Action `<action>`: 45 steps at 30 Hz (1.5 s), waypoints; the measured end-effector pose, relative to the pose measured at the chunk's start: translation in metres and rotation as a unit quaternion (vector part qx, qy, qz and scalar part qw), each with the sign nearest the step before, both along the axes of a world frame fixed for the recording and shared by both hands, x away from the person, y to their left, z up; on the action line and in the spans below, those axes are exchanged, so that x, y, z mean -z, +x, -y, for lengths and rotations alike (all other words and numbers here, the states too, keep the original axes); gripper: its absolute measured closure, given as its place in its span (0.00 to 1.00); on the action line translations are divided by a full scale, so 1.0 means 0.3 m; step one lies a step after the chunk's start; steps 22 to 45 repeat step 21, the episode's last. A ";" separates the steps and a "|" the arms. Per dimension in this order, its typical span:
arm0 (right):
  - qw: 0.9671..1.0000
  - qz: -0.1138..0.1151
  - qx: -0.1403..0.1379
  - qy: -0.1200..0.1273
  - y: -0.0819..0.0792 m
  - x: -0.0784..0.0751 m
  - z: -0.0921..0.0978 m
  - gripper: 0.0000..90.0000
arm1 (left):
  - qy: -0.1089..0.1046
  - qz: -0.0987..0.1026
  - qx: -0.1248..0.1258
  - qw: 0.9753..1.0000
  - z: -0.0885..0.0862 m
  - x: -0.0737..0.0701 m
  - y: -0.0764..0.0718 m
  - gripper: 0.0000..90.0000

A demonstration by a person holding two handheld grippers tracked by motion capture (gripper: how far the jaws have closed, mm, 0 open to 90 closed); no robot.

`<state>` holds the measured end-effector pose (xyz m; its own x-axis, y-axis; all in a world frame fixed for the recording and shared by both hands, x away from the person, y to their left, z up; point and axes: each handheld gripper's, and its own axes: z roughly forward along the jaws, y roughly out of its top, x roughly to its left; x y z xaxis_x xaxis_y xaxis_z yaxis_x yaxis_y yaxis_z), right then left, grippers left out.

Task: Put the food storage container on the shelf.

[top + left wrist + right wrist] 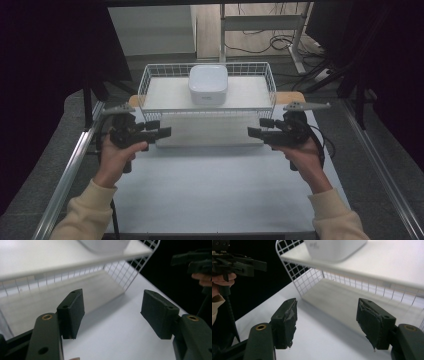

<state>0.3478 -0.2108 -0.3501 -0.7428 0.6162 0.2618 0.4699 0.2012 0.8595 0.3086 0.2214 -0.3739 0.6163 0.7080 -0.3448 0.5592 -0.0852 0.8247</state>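
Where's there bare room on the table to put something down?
The white table is bare between the two forearms, from the near edge up to the wire rack. The rack's top shelf is free either side of the white box. It is tight in front of the rack, between the left tongs and right tongs.

A lab-like test bench: white table (215, 190) on metal rails (70, 170), dark curtains (45, 60), loose floor cables (280, 42).

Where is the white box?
In the high view, the white box sits on top of the wire rack, at the table's far middle, beyond both grippers.
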 end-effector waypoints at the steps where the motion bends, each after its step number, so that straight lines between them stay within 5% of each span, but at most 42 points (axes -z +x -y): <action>1: 1.000 0.002 0.000 0.001 -0.016 0.018 0.008 0.36 | 0.007 0.001 0.005 1.000 0.002 0.023 -0.021 0.38; 5: 1.000 0.000 0.005 0.002 -0.080 0.100 0.045 0.35 | 0.045 0.004 -0.002 0.999 0.009 0.109 -0.075 0.37; 13: 0.999 -0.014 0.019 -0.024 -0.153 0.244 0.096 0.34 | 0.067 -0.030 -0.002 0.997 0.004 0.243 -0.108 0.35; 21: 0.999 0.004 0.022 -0.039 -0.161 0.266 0.096 0.26 | 0.068 -0.026 -0.005 0.997 0.003 0.258 -0.118 0.33; 45: 0.999 0.004 0.022 -0.039 -0.161 0.266 0.096 0.26 | 0.068 -0.026 -0.005 0.997 0.003 0.258 -0.118 0.33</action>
